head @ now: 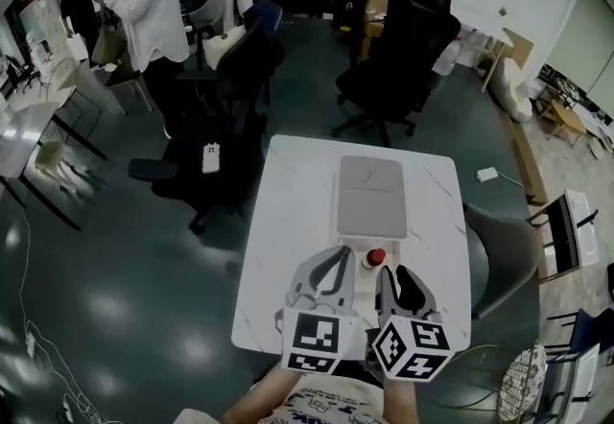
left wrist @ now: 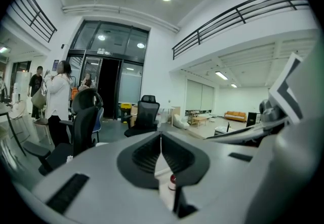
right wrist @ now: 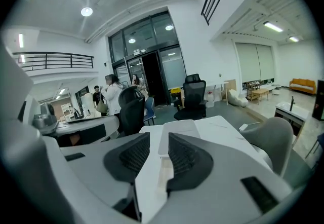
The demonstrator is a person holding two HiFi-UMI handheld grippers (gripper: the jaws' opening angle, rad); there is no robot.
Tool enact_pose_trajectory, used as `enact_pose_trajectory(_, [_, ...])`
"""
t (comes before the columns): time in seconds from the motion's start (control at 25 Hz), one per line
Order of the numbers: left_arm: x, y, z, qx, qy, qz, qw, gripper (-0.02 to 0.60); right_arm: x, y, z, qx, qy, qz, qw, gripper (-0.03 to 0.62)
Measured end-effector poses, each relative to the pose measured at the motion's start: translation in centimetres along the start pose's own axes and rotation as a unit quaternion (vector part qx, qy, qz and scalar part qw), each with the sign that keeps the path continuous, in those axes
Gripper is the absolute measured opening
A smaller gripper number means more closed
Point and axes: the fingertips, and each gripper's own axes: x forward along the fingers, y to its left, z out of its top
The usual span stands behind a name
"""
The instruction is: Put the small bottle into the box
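**White table: bottle stands outside the box, both tongs empty**

Dark grey floor [head: 115, 269] fills a large, high hall with a railed gallery and glass doors at the far end. Black office chairs [head: 398, 58] stand around, and a person in a white top [head: 149, 10] stands with others well beyond the table at the far left.

Nearest the camera is a white, faintly veined table [head: 288, 249]. On its middle lies the box [head: 371, 197], a pale grey rounded rectangle showing a flat top.

At the near edge of the table the two grippers are held side by side, both aimed toward the box, each with its marker cube toward the person.

- The left gripper [head: 336, 264] has its jaws pressed together; in the left gripper view the dark pads [left wrist: 144, 154] meet at the tips with nothing between them.
- The right gripper [head: 395, 276] has its jaws drawn close but not touching. The right gripper view shows a narrow slit between the pads [right wrist: 185, 159], with only the table and the box beyond it and nothing gripped.

The small bottle [head: 375, 259], with a red cap, stands upright on the table just beside the near edge of the box, outside it. It sits between the two grippers' tips, and neither holds it. Whether it touches the box cannot be told.
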Motion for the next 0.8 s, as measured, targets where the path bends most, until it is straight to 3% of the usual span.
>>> enact_pose_trajectory(0.8, [0.9, 0.0, 1.1, 0.003, -0.006, -0.002, 1.0000, 0.020, 0.7, -0.3, 0.7, -0.006, 0.007, 0.001, 1.000, 0.120])
